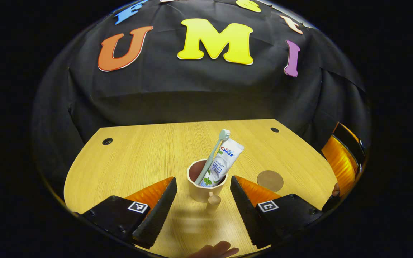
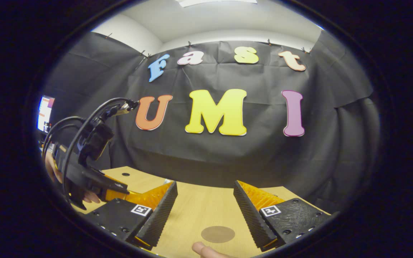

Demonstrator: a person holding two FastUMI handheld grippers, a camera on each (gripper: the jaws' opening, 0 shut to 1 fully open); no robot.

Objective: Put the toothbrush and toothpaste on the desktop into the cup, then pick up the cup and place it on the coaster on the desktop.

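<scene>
A beige cup [image 1: 204, 186] with a knobbed handle stands upright on the wooden desktop [image 1: 138, 161] in the left gripper view. A pale green toothbrush [image 1: 213, 154] and a white toothpaste tube [image 1: 222, 163] lean inside it. My left gripper [image 1: 203, 195] is open, its fingers either side of the cup without touching it. A round brown coaster [image 1: 270, 180] lies to the cup's right. In the right gripper view the coaster [image 2: 218, 234] lies between and just ahead of the open right gripper [image 2: 204, 204], which holds nothing.
The other gripper [image 2: 88, 179], with its cables and the hand holding it, stands at the left of the right gripper view. Part of a gripper [image 1: 342, 157] shows at the right edge of the left gripper view. A fingertip [image 1: 217, 249] pokes in at the bottom.
</scene>
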